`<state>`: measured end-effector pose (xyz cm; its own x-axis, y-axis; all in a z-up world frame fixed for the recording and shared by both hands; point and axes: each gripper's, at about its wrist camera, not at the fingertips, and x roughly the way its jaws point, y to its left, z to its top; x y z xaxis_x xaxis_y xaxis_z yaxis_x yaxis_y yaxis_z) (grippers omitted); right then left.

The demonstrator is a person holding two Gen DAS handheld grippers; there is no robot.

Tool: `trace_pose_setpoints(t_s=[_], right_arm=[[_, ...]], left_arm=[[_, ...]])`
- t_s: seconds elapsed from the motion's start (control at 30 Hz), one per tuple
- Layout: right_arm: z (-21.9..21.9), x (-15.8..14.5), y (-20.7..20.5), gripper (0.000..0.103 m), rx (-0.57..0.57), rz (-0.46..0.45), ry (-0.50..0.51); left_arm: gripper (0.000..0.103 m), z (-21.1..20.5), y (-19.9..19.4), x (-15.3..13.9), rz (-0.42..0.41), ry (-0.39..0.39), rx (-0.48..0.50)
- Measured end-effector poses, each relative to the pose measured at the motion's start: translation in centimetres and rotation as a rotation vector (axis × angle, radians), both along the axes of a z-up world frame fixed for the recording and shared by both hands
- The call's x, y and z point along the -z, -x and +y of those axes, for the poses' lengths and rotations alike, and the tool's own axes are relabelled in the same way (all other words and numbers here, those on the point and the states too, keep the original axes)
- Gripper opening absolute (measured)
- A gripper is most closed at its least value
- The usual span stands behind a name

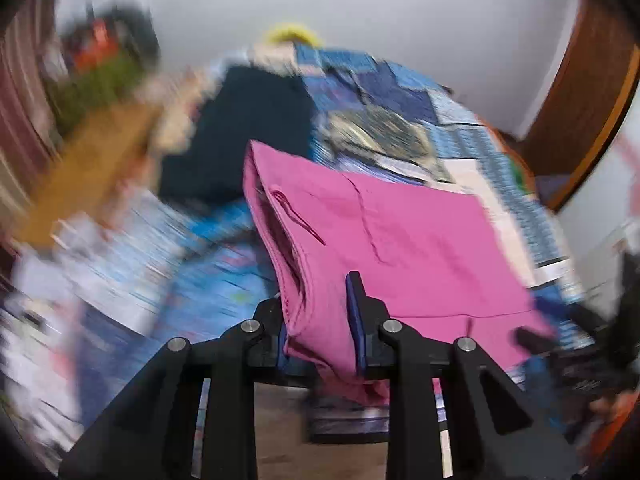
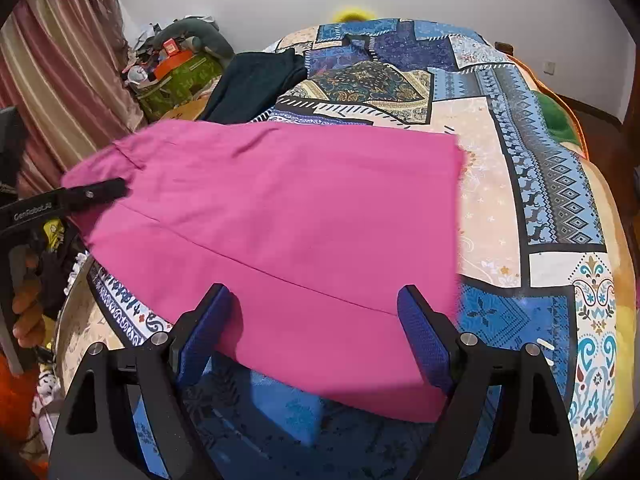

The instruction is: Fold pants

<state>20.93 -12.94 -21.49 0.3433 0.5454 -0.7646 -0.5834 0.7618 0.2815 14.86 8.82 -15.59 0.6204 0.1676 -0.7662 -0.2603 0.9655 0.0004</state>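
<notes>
The pink pants (image 2: pixel 280 216) lie folded in a wide slab across the patchwork bedspread (image 2: pixel 520 184). My left gripper (image 1: pixel 320 320) is shut on the bunched waist end of the pink pants (image 1: pixel 400 248) and holds that end a little above the bed; the left wrist view is blurred. It also shows in the right wrist view (image 2: pixel 116 190), at the pants' left end. My right gripper (image 2: pixel 316 320) is open, with its blue pads on either side of the pants' near edge, the cloth passing between them.
A dark folded garment (image 2: pixel 256 80) lies at the far left of the bed. Cluttered boxes and bags (image 2: pixel 180 68) stand by a striped curtain (image 2: pixel 60 80) to the left. A person's hand (image 2: pixel 28 312) shows at the left edge. White wall behind.
</notes>
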Motion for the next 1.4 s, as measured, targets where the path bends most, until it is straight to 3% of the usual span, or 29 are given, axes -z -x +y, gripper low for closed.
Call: trace_pose_setpoints(t_s=[0.07, 0.17, 0.37, 0.47, 0.6, 0.87, 1.2, 1.4], right_arm=[[0.0, 0.1, 0.1, 0.083, -0.001, -0.003, 0.006], [-0.2, 0.4, 0.1, 0.083, 0.009, 0.005, 0.004], [-0.5, 0.7, -0.2, 0.083, 0.020, 0.023, -0.003], [-0.4, 0.7, -0.1, 0.083, 0.016, 0.019, 0.003], [-0.4, 0.8, -0.1, 0.083, 0.014, 0.024, -0.001], [-0.5, 0.9, -0.1, 0.083, 0.015, 0.032, -0.015], [-0.6, 1.1, -0.2, 0.083, 0.010, 0.036, -0.027], [-0.6, 1.1, -0.3, 0.083, 0.008, 0.041, -0.037]], left_arm=[[0.025, -0.4, 0.8, -0.9, -0.025, -0.161, -0.008], [0.025, -1.0, 1.5, -1.9, -0.060, -0.291, -0.006], [0.024, -2.7, 0.9, -3.1, -0.109, -0.351, 0.035], [0.023, -3.6, 0.2, -4.1, -0.140, -0.307, 0.065], [0.022, -4.6, -1.3, -5.7, -0.170, -0.194, 0.118], [0.019, -6.7, -4.3, -7.0, -0.162, 0.019, 0.232], [0.019, -8.9, -8.1, -3.7, 0.004, 0.290, 0.333], [0.019, -10.5, -8.7, -1.2, 0.094, 0.310, 0.356]])
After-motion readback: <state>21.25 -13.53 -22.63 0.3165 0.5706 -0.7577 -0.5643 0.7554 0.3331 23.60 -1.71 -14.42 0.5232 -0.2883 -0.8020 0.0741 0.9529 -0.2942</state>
